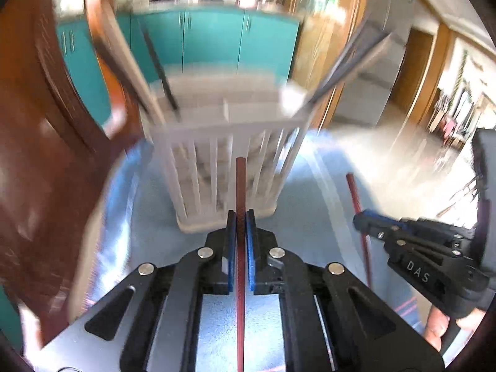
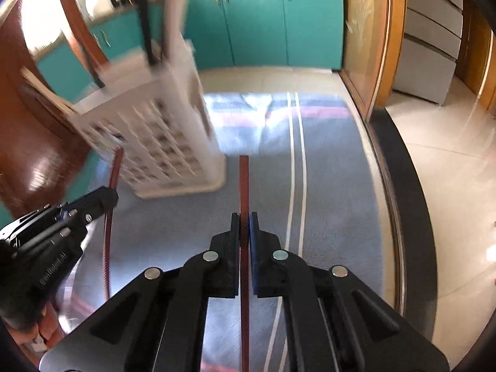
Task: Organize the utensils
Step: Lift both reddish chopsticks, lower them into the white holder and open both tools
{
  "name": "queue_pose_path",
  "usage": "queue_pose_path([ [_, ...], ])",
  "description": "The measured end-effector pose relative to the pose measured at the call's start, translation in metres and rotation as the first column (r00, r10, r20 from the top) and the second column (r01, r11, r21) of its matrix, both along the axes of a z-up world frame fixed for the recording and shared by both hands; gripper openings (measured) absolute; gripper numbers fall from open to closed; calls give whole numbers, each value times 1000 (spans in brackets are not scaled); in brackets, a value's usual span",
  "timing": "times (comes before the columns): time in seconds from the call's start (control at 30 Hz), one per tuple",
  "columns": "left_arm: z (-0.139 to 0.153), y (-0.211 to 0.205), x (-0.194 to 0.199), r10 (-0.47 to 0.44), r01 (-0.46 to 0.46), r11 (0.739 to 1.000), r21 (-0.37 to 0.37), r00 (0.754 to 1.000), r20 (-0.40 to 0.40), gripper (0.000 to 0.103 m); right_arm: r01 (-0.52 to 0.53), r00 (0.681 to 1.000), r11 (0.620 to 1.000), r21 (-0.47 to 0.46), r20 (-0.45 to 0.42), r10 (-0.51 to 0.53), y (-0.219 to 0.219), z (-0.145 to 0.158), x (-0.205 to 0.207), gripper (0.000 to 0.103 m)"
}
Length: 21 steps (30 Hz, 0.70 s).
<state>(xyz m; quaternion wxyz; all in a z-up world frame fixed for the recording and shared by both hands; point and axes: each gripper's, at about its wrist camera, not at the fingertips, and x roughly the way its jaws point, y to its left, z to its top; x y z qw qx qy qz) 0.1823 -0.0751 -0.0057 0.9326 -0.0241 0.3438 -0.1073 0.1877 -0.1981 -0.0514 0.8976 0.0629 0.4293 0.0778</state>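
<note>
My left gripper [image 1: 241,217] is shut on a dark red chopstick [image 1: 240,183] that points at a white slatted utensil holder [image 1: 217,161] just ahead. The holder carries dark utensils [image 1: 161,68] and a light wooden one. My right gripper [image 2: 244,218] is shut on a second dark red chopstick [image 2: 244,183], to the right of the holder [image 2: 161,136]. The right gripper also shows in the left wrist view [image 1: 361,220] with its chopstick [image 1: 356,198]. The left gripper shows in the right wrist view [image 2: 110,195] with its chopstick [image 2: 114,170].
The holder stands on a blue-grey striped mat [image 2: 325,161] over a glass table whose edge [image 2: 400,167] runs along the right. A brown wooden chair [image 1: 37,161] is at the left. Teal cabinets [image 2: 263,21] are behind.
</note>
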Motion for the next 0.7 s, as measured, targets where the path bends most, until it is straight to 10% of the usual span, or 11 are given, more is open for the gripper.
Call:
queue_pose_path([
  [0.2,81,27,-57,38,-19,997,-78,964,262,7,-61,989,989,137,146,40,-15,66,-39,7],
  [0.4,146,58,-85,167,-70,973,-218,867,469,7,-71,962,974,215,275,9,-20,127,-56,7],
  [0.57,156,81,-69,286,-72,911,-405,820,496,7,-78,927,966,245,374,-20,-18,175,-46,7],
  [0.7,144,81,-42,366,-157,901,-405,778,511,7,-65,882,963,262,466,-68,-13,206,-37,7],
])
